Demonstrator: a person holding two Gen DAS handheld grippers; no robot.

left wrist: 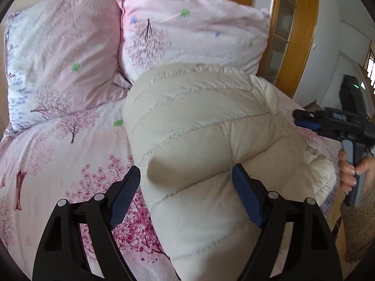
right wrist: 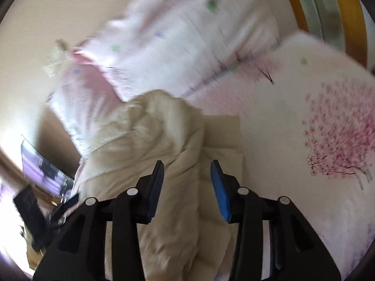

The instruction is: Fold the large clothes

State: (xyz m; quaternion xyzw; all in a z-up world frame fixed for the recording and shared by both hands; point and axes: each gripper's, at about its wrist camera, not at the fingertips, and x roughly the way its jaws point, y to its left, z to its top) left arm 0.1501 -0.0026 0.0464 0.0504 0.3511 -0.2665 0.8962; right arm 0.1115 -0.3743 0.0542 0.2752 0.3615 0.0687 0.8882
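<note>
A puffy cream quilted jacket (left wrist: 201, 126) lies bunched on the bed, its far end against a pillow. My left gripper (left wrist: 187, 187) stands open just above its near bulge; the right pad (left wrist: 246, 194) sits in a crease and the left pad (left wrist: 124, 199) is beside the jacket's edge. In the blurred right wrist view the same jacket (right wrist: 150, 145) lies crumpled under my right gripper (right wrist: 187, 187), whose jaws are apart with the cloth showing behind the gap, not pinched. That right gripper (left wrist: 304, 119) also shows at the jacket's right side, held by a hand (left wrist: 351, 171).
The bed has a pink cherry-blossom cover (left wrist: 58, 164). Two matching pillows (left wrist: 61, 53) (left wrist: 187, 30) lean at the head. A wooden door frame (left wrist: 302, 42) stands behind on the right, and the bed's right edge is beside the hand.
</note>
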